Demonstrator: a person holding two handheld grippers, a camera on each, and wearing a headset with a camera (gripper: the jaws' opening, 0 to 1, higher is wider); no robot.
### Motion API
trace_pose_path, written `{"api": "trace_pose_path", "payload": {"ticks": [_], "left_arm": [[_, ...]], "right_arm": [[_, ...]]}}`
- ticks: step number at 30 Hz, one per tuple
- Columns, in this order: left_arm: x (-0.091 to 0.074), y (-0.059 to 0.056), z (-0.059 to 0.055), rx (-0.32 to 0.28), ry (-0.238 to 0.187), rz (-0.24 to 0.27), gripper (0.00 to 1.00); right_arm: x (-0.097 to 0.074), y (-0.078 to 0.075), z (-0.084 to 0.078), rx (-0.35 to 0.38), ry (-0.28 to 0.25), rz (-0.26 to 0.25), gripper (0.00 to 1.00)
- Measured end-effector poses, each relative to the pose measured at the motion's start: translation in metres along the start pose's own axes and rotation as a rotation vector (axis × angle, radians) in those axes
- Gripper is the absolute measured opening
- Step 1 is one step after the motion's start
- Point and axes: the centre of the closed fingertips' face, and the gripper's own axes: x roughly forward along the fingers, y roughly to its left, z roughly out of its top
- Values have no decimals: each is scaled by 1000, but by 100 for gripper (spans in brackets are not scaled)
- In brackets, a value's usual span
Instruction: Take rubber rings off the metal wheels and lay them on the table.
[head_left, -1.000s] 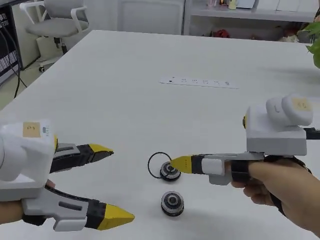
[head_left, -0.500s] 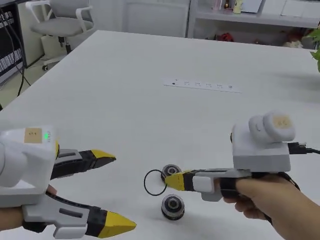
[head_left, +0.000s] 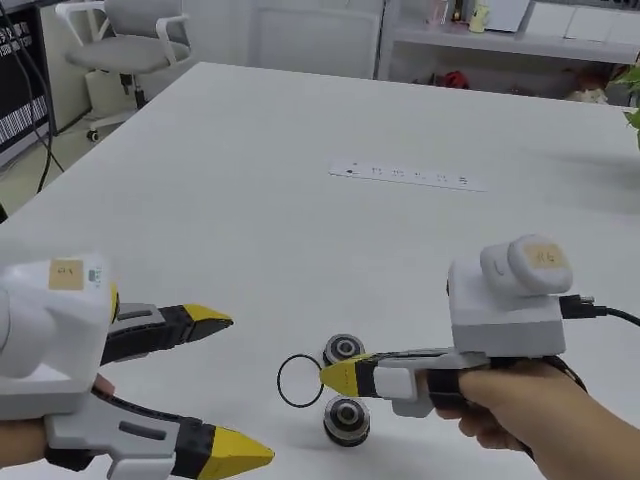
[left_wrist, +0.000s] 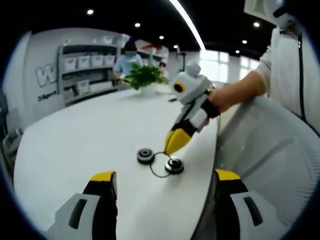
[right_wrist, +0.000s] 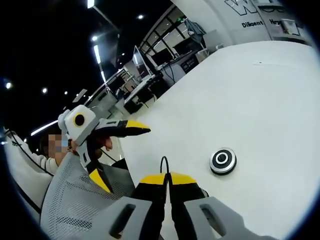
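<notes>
Two small metal wheels lie on the white table, also seen as wheels. My right gripper is shut on a thin black rubber ring, held just left of both wheels and low over the table. In the right gripper view the ring sticks up from the closed tips of the right gripper, with one wheel to the right. My left gripper stands open at the lower left, nothing between its jaws.
A white power strip lies further back on the table. An office chair and shelves stand beyond the far edge. A potted plant sits at the table's end, a person behind it.
The right gripper has drawn back toward me and to the left with the ring, which has come away from the far wheel. The left gripper has stayed open and still.
</notes>
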Motion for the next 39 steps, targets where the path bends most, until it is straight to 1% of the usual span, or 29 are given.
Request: {"api": "trace_pose_path", "payload": {"ticks": [4,8,12,15,17,19,22,31,35,39], "left_arm": [[1,-2,0,-1,1,-9,80],[1,-3,-1,2,6,-14,80],[1,-3,0,-3,-3,-15,80],[0,-3,0,-7,-5,-13,80],[0,-2,-1,-10,-3,-12,80],[0,-3,-1,-8,-3,-13,80],[0,-3,-1,-10,-3,-15,80],[1,-2,-3,-14,7,-17,80],[1,-2,-4,-16,14,-18,79],[2,-2,-4,-14,16,-18,79]], "right_arm": [[4,-1,-3,1,14,-1,0],[6,-7,-2,-11,18,-22,0],[12,-10,0,4,16,-24,0],[20,-11,-2,7,30,-23,0],[24,-14,-3,26,36,-20,0],[27,-16,-3,53,29,-19,0],[30,-19,-4,58,32,-25,0],[32,-34,-9,14,45,-73,0],[32,-37,-11,33,40,-79,0],[32,-40,-14,15,49,-92,0]]}}
